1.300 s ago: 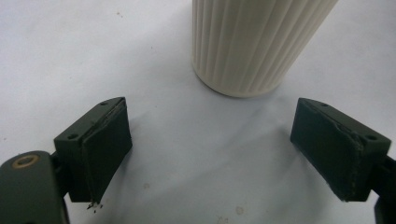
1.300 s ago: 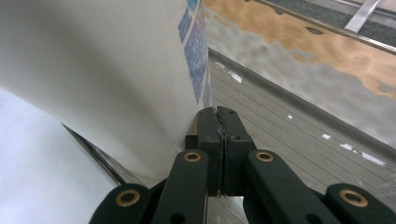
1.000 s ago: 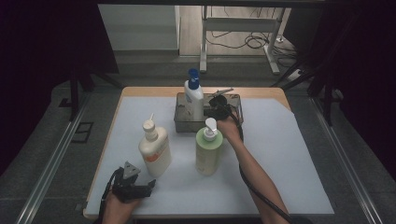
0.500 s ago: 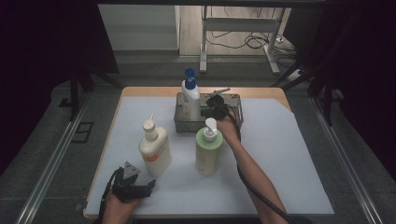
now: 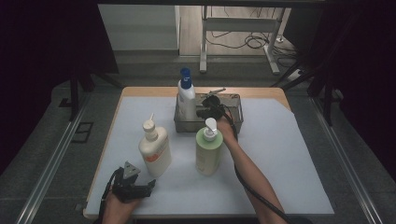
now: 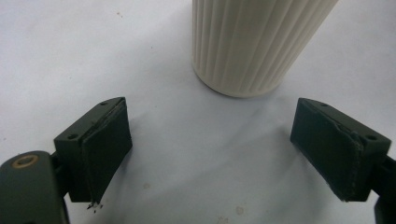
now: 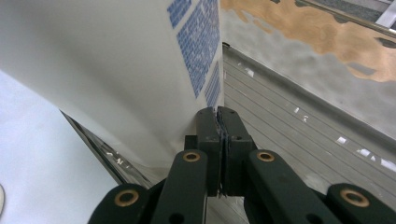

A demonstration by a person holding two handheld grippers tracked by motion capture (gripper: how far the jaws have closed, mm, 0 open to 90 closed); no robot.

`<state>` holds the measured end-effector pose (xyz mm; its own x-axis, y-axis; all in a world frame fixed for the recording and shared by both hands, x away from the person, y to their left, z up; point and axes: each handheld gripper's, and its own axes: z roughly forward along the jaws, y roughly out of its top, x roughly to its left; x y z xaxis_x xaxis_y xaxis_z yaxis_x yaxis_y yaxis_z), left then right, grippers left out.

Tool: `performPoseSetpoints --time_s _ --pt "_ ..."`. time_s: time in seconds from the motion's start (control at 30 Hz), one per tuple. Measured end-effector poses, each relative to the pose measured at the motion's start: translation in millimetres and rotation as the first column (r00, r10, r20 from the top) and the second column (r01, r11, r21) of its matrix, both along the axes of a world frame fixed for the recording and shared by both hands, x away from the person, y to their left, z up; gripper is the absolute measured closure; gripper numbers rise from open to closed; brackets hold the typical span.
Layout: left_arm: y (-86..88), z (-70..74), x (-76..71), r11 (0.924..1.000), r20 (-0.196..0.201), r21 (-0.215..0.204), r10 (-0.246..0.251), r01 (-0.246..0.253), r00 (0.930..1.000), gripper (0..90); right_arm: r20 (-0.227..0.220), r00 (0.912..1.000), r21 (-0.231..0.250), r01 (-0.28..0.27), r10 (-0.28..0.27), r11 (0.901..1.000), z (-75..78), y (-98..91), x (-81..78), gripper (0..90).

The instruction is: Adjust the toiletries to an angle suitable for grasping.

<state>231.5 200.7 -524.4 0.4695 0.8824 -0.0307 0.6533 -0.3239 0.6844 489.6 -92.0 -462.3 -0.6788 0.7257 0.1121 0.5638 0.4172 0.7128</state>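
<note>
Left hand-held gripper [image 5: 148, 185] sits low at the near left corner of the surface [image 5: 289, 154], jaws spread wide apart, nothing between them. In the left gripper view the ribbed base of the cream bottle [image 6: 254, 44] stands just ahead of the open jaws, not touching either pad.

Right hand-held gripper [image 5: 201, 113] is reached out to the metal tray [image 5: 236, 122] at the far middle of the surface. Jaws are pressed together, tips empty. In the right gripper view the closed tips [image 7: 218, 122] sit right against the lower side of the white bottle [image 7: 116, 70], next to its blue printed label; whether they touch it I cannot tell. The tray's ribbed metal floor [image 7: 299, 140] shows to the right of the bottle.

From the high view:
- White bottle with blue cap [image 5: 186, 97] stands upright in the left end of the tray.
- Cream bottle with orange label [image 5: 154, 148] stands upright on the surface, near left of centre, just beyond the left gripper.
- Green pump bottle [image 5: 208, 149] stands upright in front of the tray, just beside the person's right forearm [image 5: 247, 168].
- Cream and green bottles are apart from each other, both outside the tray.

Surface is covered in a white sheet, wood edge showing at the far side.
</note>
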Motion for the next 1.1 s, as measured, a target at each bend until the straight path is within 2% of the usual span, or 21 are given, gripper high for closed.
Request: performPoseSetpoints --time_s 0.4,0.73,0.87,0.93,1.1 --pt "0.0 0.0 0.0 1.0000 0.000 0.000 0.000 0.000 1.0000 12.1 0.008 0.9997 -0.008 -0.024 0.024 0.9997 0.8 10.5 -1.5 88.8" --pt "-0.1 0.0 0.1 1.0000 0.000 0.000 0.001 -0.001 1.0000 12.1 -0.005 0.9990 0.016 -0.045 0.045 0.9989 1.2 9.7 -2.5 89.7" --pt "-0.1 0.0 0.0 1.0000 0.001 0.000 0.000 0.000 1.0000 12.1 0.002 0.9959 0.009 -0.090 0.090 0.9959 1.0 17.8 -6.9 89.2" --pt "0.0 0.0 0.1 1.0000 0.000 0.000 0.000 0.000 1.0000 12.1 0.010 0.9961 -0.001 -0.087 0.087 0.9962 1.6 19.7 -7.6 89.2" --pt "0.0 0.0 0.1 1.0000 0.000 0.000 0.000 0.000 1.0000 12.0 -0.003 0.9958 0.020 -0.091 0.091 0.9956 0.4 17.4 -6.5 89.3"
